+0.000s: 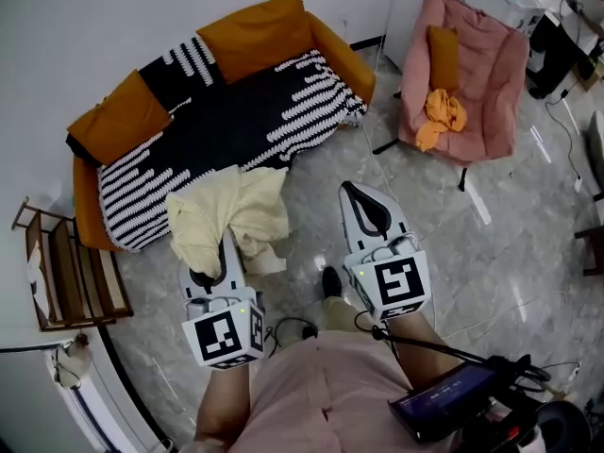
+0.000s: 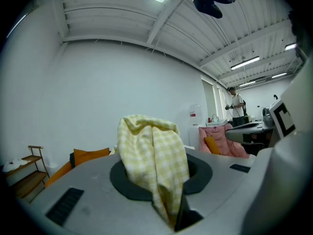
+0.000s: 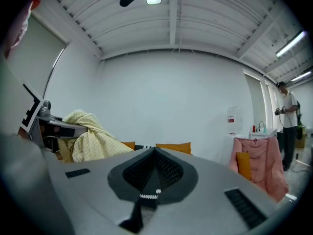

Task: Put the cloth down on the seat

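A pale yellow checked cloth (image 1: 231, 213) hangs bunched in the air in front of the orange sofa (image 1: 326, 41). My left gripper (image 1: 226, 242) is shut on it, and the cloth (image 2: 154, 158) covers the jaw tips in the left gripper view. The sofa seat carries a black-and-white striped blanket (image 1: 236, 121), just beyond the cloth. My right gripper (image 1: 351, 192) is shut and empty, held to the right of the cloth over the floor; in the right gripper view the gripper (image 3: 155, 155) shows its jaws pressed together, with the cloth (image 3: 90, 138) at the left.
A pink chair (image 1: 486, 74) at the upper right holds an orange cushion (image 1: 444, 55) and an orange rag (image 1: 441, 116). A wooden shelf (image 1: 57, 272) stands left of the sofa. Cables lie on the marble floor (image 1: 510, 253). A person (image 3: 288, 126) stands far off.
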`<state>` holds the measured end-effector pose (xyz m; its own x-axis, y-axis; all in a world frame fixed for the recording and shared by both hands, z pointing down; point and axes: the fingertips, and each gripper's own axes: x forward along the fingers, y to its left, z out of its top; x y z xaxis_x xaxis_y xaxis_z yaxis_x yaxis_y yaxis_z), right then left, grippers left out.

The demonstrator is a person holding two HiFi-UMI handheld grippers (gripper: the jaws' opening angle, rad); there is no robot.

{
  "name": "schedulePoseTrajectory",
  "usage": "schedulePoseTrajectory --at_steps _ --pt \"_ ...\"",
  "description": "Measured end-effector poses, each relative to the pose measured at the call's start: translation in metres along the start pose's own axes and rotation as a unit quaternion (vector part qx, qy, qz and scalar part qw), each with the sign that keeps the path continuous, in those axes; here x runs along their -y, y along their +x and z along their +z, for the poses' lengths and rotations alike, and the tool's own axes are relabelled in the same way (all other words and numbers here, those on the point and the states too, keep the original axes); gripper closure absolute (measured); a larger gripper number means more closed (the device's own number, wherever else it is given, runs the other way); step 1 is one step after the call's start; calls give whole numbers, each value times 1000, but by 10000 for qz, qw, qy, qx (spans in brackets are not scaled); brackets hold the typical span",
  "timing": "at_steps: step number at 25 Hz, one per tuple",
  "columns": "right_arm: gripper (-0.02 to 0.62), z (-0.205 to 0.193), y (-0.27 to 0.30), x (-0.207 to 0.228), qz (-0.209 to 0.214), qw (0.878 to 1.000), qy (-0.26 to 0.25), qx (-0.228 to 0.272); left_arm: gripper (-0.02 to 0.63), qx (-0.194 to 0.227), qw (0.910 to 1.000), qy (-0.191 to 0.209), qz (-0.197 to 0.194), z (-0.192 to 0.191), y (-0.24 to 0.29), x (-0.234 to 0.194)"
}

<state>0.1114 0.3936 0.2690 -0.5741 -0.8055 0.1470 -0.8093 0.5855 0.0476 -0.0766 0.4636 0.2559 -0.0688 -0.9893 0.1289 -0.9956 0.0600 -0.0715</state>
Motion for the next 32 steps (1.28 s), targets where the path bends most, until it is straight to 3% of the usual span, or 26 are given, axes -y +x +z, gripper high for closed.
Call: schedulePoseTrajectory --at_steps 4,13,19,32 --pt "595 13 40 44 11 10000 43 78 514 -5 9999 105 40 15 56 13" --pt "594 26 70 79 -2 9996 -27 271 514 188 9996 202 111 30 97 22" --pt "595 23 90 88 18 9998 -51 208 514 145 9996 158 179 27 120 15" --pt "595 14 203 119 -127 9999 -76 -37 514 13 9999 -15 124 16 239 -24"
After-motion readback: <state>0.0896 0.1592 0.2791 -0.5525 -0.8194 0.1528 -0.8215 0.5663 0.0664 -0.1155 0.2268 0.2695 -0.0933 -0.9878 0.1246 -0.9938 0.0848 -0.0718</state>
